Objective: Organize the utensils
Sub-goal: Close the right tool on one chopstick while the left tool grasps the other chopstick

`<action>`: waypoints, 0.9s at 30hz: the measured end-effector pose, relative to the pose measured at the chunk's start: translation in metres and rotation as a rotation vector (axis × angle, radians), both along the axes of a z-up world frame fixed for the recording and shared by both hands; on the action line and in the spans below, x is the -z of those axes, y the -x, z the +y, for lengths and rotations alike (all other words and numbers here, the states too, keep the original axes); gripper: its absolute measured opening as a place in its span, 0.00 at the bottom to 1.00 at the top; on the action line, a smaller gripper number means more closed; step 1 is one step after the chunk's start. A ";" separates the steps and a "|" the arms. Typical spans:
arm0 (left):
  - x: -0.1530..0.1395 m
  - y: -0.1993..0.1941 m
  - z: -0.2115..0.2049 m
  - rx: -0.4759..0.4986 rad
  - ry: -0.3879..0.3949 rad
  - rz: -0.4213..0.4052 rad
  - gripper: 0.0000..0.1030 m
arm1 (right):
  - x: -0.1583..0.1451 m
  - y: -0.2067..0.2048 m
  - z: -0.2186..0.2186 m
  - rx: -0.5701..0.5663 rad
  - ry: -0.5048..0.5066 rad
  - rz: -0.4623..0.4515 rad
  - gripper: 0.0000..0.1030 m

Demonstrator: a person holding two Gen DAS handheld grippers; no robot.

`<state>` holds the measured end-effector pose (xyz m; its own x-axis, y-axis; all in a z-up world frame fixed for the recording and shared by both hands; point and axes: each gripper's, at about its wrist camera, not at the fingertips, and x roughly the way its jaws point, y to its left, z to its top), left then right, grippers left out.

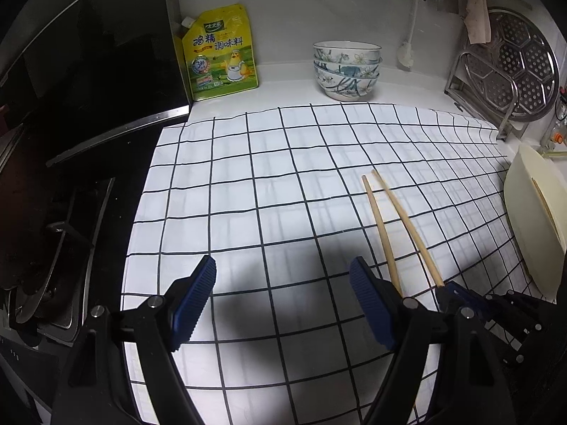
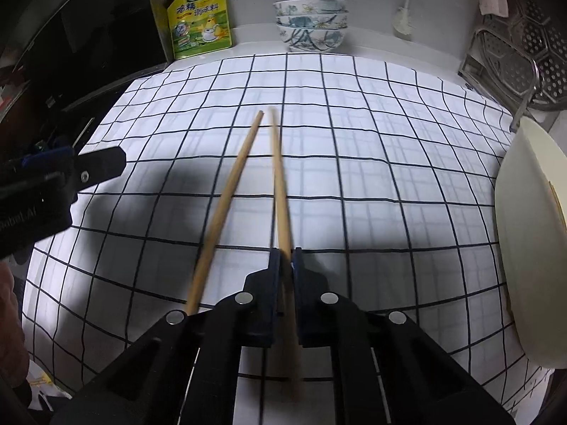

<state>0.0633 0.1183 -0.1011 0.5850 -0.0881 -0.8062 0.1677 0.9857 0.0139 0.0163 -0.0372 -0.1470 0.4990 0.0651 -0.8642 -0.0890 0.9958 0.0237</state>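
Note:
Two wooden chopsticks (image 2: pixel 280 177) point forward over the checked cloth (image 2: pixel 354 177). My right gripper (image 2: pixel 286 253) is shut on one chopstick; the other chopstick (image 2: pixel 226 205) runs beside its left finger, and whether it is held is unclear. In the left wrist view the same chopsticks (image 1: pixel 400 226) stick out of the right gripper (image 1: pixel 446 288) at the lower right. My left gripper (image 1: pixel 283 276) is open and empty above the cloth, left of the chopsticks. It also shows at the left edge of the right wrist view (image 2: pixel 71 170).
A cream oval tray (image 2: pixel 531 241) with another chopstick lies at the right edge. Stacked patterned bowls (image 1: pixel 347 69) and a yellow seasoning pouch (image 1: pixel 221 53) stand at the back wall. A steel steamer rack (image 1: pixel 510 67) is back right. A black stove (image 1: pixel 71 194) is on the left.

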 end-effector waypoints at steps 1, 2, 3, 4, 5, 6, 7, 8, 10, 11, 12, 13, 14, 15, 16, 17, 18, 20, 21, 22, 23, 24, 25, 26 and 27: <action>0.000 0.000 -0.003 0.007 -0.003 0.001 0.74 | 0.000 0.001 -0.003 0.008 0.002 0.000 0.06; 0.001 0.001 -0.005 0.011 -0.005 0.001 0.74 | 0.000 0.001 -0.005 0.015 0.001 0.001 0.06; 0.002 0.001 -0.007 0.014 -0.005 0.003 0.74 | 0.000 0.001 -0.009 0.022 -0.002 0.001 0.06; 0.002 0.001 -0.009 0.018 -0.004 0.006 0.74 | 0.000 0.002 -0.012 0.029 -0.004 0.001 0.06; 0.003 0.002 -0.012 0.022 -0.004 0.009 0.74 | -0.001 0.003 -0.016 0.039 -0.004 0.001 0.06; 0.004 0.002 -0.015 0.026 -0.005 0.011 0.74 | -0.001 0.003 -0.020 0.048 -0.002 0.003 0.06; 0.005 0.003 -0.017 0.030 -0.005 0.013 0.74 | -0.001 0.005 -0.025 0.060 0.000 0.004 0.06; 0.006 0.004 -0.020 0.035 -0.004 0.015 0.74 | -0.001 0.007 -0.030 0.070 -0.001 0.005 0.06; 0.007 0.005 -0.025 0.043 -0.004 0.020 0.74 | -0.001 0.009 -0.039 0.089 0.003 0.007 0.06; 0.008 0.005 -0.028 0.047 -0.004 0.021 0.74 | -0.001 0.011 -0.044 0.097 0.003 0.008 0.06; 0.008 0.006 -0.031 0.050 -0.002 0.023 0.74 | -0.001 0.012 -0.048 0.106 0.003 0.009 0.06; 0.008 0.006 -0.033 0.053 -0.002 0.023 0.74 | -0.001 0.013 -0.051 0.111 0.004 0.009 0.06; 0.008 0.007 -0.035 0.055 -0.002 0.023 0.74 | -0.001 0.014 -0.055 0.118 0.007 0.009 0.06; 0.008 0.008 -0.037 0.058 -0.002 0.023 0.74 | -0.001 0.015 -0.059 0.124 0.008 0.009 0.06; 0.009 0.009 -0.040 0.061 -0.003 0.023 0.74 | -0.001 0.016 -0.062 0.131 0.008 0.009 0.06; 0.009 0.009 -0.042 0.064 -0.005 0.024 0.74 | -0.001 0.017 -0.067 0.138 0.002 0.011 0.06; 0.009 0.010 -0.045 0.068 -0.008 0.025 0.74 | -0.001 0.019 -0.069 0.142 0.000 0.010 0.06; 0.010 0.011 -0.049 0.073 -0.013 0.026 0.74 | -0.001 0.021 -0.072 0.146 -0.002 0.009 0.06; 0.011 0.012 -0.050 0.073 -0.016 0.025 0.74 | -0.001 0.022 -0.073 0.146 -0.005 0.008 0.06; 0.012 0.012 -0.052 0.074 -0.019 0.027 0.74 | -0.001 0.023 -0.074 0.145 -0.009 0.007 0.06; 0.012 0.012 -0.053 0.074 -0.021 0.028 0.74 | -0.001 0.023 -0.075 0.142 -0.014 0.007 0.06; 0.013 0.011 -0.055 0.074 -0.023 0.029 0.74 | -0.001 0.024 -0.076 0.141 -0.018 0.006 0.06; 0.013 0.012 -0.056 0.073 -0.024 0.027 0.74 | -0.001 0.024 -0.077 0.143 -0.019 0.005 0.06; 0.014 0.012 -0.057 0.072 -0.025 0.025 0.74 | -0.002 0.025 -0.078 0.147 -0.023 0.002 0.07; 0.014 0.011 -0.058 0.071 -0.027 0.023 0.74 | -0.002 0.025 -0.079 0.151 -0.023 0.001 0.12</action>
<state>0.0520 0.0600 -0.1148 0.5589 -0.1071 -0.8223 0.2383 0.9706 0.0355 -0.0086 -0.1159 -0.1450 0.5038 0.0094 -0.8638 0.0617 0.9970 0.0468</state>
